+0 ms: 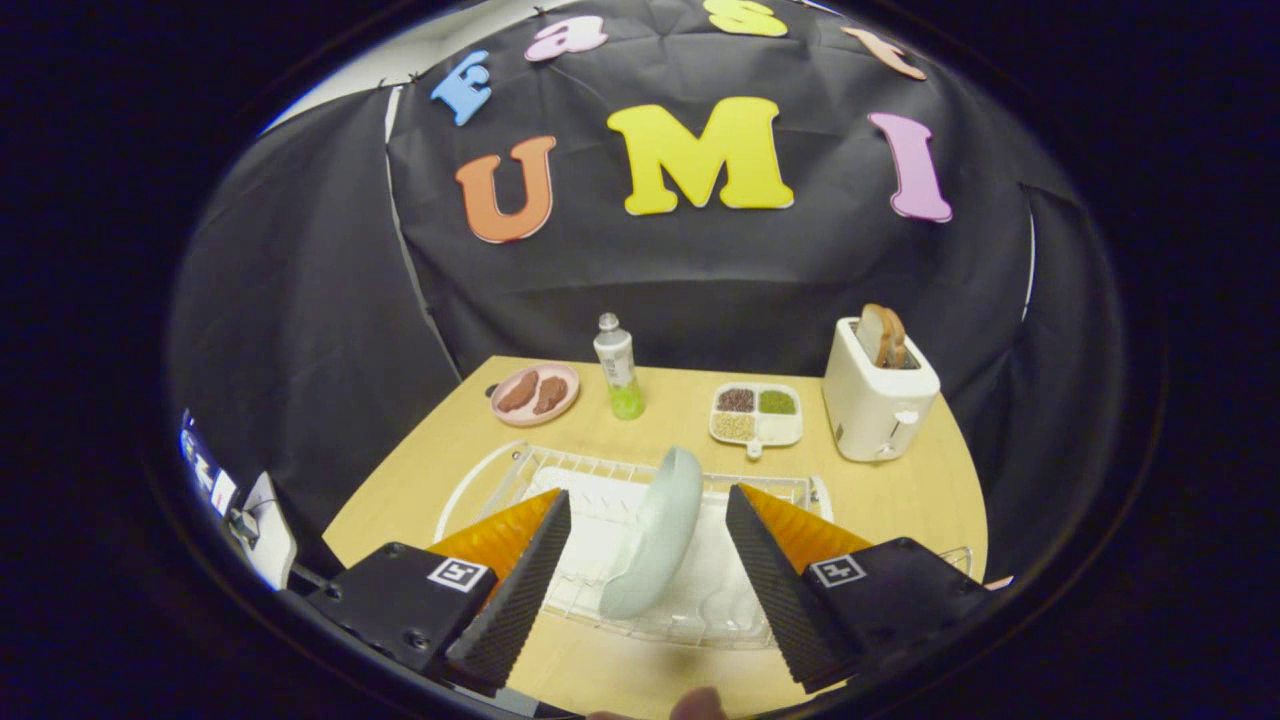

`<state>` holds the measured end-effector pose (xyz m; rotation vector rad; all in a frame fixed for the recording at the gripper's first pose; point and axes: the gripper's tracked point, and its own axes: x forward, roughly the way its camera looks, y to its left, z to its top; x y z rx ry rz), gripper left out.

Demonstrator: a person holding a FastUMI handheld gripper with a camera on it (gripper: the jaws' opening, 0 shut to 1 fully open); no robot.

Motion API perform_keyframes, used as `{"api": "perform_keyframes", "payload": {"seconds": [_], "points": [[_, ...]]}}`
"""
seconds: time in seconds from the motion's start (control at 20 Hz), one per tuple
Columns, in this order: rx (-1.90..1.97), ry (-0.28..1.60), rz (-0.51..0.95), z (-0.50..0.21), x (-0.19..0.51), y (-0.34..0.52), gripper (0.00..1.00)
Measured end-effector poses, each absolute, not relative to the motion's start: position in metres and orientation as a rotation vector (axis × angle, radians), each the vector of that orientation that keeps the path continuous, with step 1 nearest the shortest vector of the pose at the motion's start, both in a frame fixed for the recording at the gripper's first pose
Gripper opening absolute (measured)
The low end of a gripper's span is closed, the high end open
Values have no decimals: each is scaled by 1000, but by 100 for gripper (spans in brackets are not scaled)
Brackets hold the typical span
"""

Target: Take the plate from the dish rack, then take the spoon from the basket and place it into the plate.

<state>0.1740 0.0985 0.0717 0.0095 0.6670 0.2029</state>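
Note:
A pale green plate (pixel 655 535) stands on edge in the white wire dish rack (pixel 500 475) on the wooden table. My gripper (pixel 648 505) is open, its two fingers on either side of the plate with a gap on each side; neither finger touches it. The plate's rim leans slightly, its top rising just above the fingertips. The basket and the spoon are hidden from this angle.
Beyond the rack, along the table's back, stand a pink plate with two brown pieces (pixel 535 393), a small bottle with green liquid (pixel 618 368), a white divided tray of grains (pixel 756 413) and a white toaster with bread in it (pixel 878 392). A fingertip (pixel 697 705) shows below the fingers.

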Motion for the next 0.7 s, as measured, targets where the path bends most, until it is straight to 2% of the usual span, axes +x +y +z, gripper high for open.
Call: {"api": "perform_keyframes", "payload": {"seconds": [0.45,0.65,0.7], "points": [[111,883,120,2,211,103,95],[132,917,102,-11,218,108,83],[140,929,93,-15,218,108,77]]}}
